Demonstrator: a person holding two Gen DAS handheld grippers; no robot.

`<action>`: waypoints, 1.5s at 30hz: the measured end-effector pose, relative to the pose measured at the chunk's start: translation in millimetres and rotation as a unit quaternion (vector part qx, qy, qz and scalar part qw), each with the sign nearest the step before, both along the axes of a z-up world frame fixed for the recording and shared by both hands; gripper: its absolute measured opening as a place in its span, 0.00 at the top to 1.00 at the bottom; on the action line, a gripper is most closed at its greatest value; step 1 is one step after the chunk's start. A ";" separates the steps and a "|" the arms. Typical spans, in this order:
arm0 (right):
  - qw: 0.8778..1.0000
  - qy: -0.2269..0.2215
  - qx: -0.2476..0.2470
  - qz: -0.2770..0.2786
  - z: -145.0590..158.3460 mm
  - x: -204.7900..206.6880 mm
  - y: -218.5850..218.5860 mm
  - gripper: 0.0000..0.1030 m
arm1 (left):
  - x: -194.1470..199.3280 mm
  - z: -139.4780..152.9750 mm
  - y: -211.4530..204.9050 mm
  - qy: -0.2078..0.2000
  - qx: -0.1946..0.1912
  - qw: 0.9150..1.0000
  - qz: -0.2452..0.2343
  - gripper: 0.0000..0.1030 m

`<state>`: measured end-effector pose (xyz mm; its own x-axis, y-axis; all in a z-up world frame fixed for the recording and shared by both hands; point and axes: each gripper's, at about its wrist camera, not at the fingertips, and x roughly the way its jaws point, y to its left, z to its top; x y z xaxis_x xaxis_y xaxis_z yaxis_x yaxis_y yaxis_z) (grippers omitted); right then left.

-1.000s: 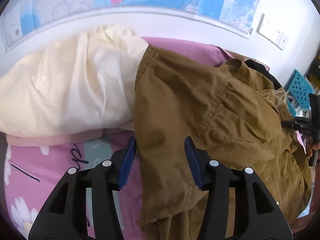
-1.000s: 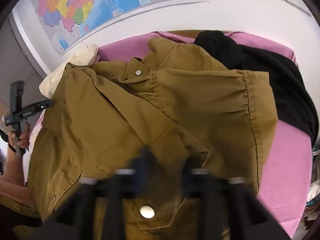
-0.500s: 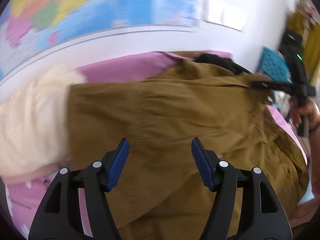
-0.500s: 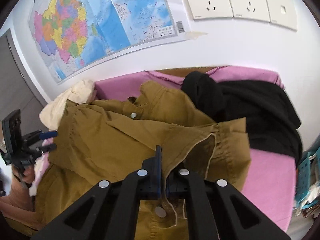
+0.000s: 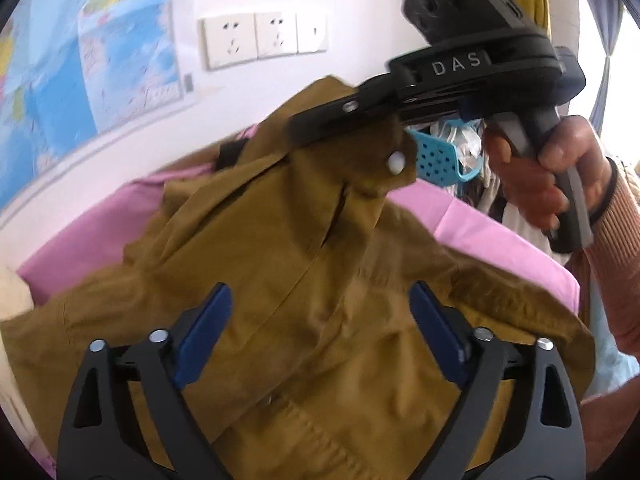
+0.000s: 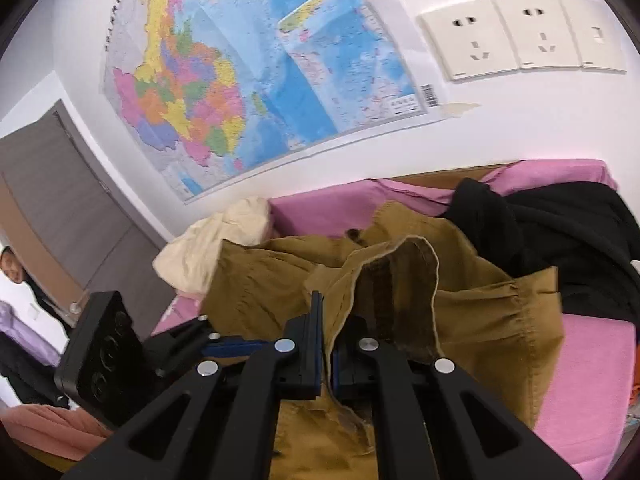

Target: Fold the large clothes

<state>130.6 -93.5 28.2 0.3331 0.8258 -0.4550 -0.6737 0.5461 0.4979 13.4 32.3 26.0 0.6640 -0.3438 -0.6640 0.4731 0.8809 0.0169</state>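
A large olive-brown jacket (image 5: 304,280) lies rumpled on the pink bed (image 5: 92,236). My left gripper (image 5: 320,328) is open, its blue pads spread wide just above the jacket's middle, holding nothing. My right gripper (image 6: 326,340) is shut on an edge of the jacket (image 6: 472,312) and lifts it off the bed. In the left wrist view the right gripper (image 5: 316,128) shows at upper right, clamped on a raised flap with a white snap button (image 5: 395,163). The left gripper's body (image 6: 108,356) shows at lower left in the right wrist view.
A cream garment (image 6: 216,240) lies at the bed's far left and a black garment (image 6: 568,240) at the far right. A map (image 6: 248,72) and wall sockets (image 6: 520,36) hang behind. A blue basket (image 5: 440,156) stands beside the bed. A person (image 6: 12,272) stands by the door.
My right gripper has closed on the jacket's edge and lifted it up. My left gripper has swung right toward the lifted part and opened wider.
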 end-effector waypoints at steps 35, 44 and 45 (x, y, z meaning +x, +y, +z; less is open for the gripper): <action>0.939 -0.172 -0.272 0.120 -94.2 -57.4 187.2 0.25 | -67.9 132.0 236.7 -0.102 -0.214 0.934 0.268 0.97; 0.953 -0.139 -0.245 0.114 -93.7 -40.9 206.8 0.93 | -77.8 128.1 265.2 -0.096 -0.236 0.923 0.287 0.97; 0.957 -0.142 -0.228 0.113 -85.7 -42.6 204.7 0.94 | -79.3 128.5 266.6 -0.098 -0.238 0.923 0.288 0.97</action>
